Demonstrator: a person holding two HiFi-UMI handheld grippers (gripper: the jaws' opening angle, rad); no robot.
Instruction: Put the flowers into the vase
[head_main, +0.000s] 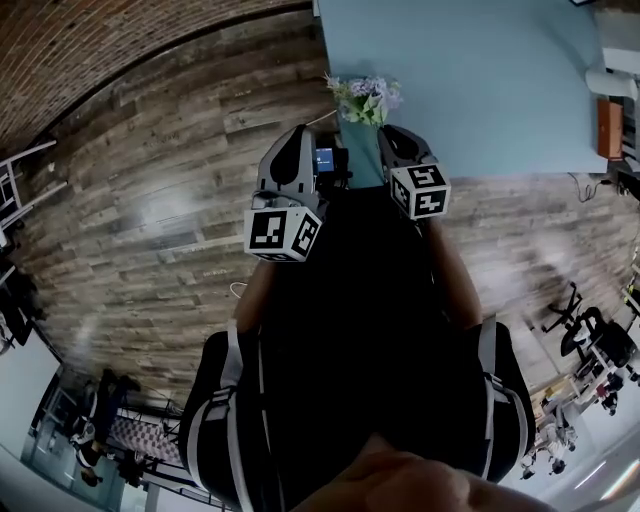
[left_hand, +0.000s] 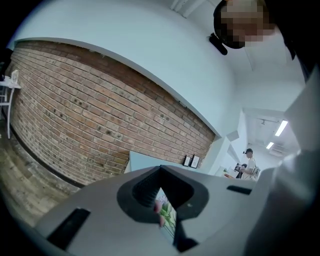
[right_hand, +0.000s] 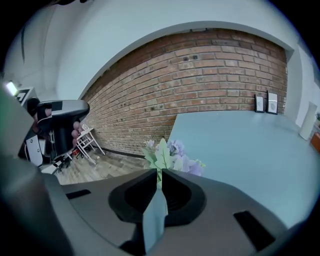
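A bunch of artificial flowers (head_main: 365, 98) with lilac blooms and green leaves hangs over the near left corner of the light blue table (head_main: 480, 90). My right gripper (head_main: 388, 135) is shut on its stems. In the right gripper view the flowers (right_hand: 167, 155) stick up just past the closed jaw tips of the right gripper (right_hand: 160, 172). My left gripper (head_main: 318, 150) is level with it on the left, its jaw tips together and holding nothing. In the left gripper view a bit of pink and green shows through the slit behind the left gripper's tips (left_hand: 160, 170). I cannot make out a vase for certain.
A white object (right_hand: 306, 121) and an orange thing (head_main: 607, 125) sit at the table's far right edge. Two small picture frames (right_hand: 265, 103) lean on the brick wall (right_hand: 200, 85). Wooden floor (head_main: 150, 200) lies left of the table. A person (left_hand: 247, 162) stands far off.
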